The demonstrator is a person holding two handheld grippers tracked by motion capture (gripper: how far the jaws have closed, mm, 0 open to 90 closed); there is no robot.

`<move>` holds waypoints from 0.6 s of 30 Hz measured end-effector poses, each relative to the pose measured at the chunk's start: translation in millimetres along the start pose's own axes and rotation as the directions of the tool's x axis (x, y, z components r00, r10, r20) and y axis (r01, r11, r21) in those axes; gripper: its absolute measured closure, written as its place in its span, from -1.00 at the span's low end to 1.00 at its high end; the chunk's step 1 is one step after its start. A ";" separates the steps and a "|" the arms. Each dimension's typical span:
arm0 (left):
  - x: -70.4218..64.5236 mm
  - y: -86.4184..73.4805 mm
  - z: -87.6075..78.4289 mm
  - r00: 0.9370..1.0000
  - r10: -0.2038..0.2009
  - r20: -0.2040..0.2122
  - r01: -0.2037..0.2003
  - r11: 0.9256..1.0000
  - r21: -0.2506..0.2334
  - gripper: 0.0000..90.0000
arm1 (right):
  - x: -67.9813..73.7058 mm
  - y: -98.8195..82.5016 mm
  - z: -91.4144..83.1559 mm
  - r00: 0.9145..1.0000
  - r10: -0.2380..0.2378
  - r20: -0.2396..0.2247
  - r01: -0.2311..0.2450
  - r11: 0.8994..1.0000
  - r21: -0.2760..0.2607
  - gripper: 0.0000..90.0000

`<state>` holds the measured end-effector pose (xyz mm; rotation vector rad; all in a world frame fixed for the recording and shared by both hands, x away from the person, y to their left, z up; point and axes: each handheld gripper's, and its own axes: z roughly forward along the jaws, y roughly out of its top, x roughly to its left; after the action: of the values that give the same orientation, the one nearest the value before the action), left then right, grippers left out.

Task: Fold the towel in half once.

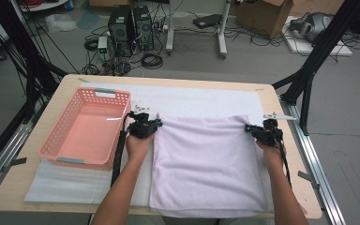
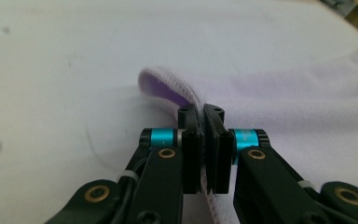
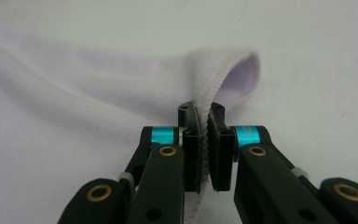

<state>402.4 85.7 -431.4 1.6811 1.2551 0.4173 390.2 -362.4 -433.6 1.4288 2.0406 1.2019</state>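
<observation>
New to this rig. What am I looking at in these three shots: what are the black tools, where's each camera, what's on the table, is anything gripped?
There is no robot arm here: a person holds a two-jaw tool in each hand. The high view looks down from above the person's side, with forearms coming in from the bottom. There the left gripper sits at the far left corner of a pale lilac towel, and the right gripper at its far right corner. The other two pictures come from cameras riding on each gripper, looking along its own black jaws. In both, the jaws are shut with the towel's stitched hem pinched between them, and the corner curls up beyond them. The towel lies on a white mat over the wooden table, and a pink basket stands to the left of it.
</observation>
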 end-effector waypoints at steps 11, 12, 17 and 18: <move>6.5 40.2 11.6 0.998 0.059 -0.020 -0.061 0.992 -0.112 0.91 | -5.0 28.7 5.9 0.997 -0.013 0.073 0.026 0.985 -0.173 0.91; 7.1 40.9 13.6 0.998 0.059 -0.022 -0.061 0.992 -0.110 0.91 | -5.4 31.3 10.8 0.996 -0.006 0.085 0.020 0.985 -0.173 0.90; 5.3 33.5 26.2 0.999 0.037 -0.017 -0.037 0.999 -0.022 0.74 | -6.4 30.9 28.8 0.991 0.045 0.128 -0.032 0.994 -0.105 0.65; 4.3 32.1 27.1 1.000 0.018 -0.003 -0.018 1.000 -0.002 0.56 | -7.8 29.9 30.2 0.988 0.077 0.132 -0.064 0.993 -0.104 0.51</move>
<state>441.5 76.1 -418.5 1.6919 1.2423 0.4324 431.9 -352.8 -427.8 1.5034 1.8277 1.1825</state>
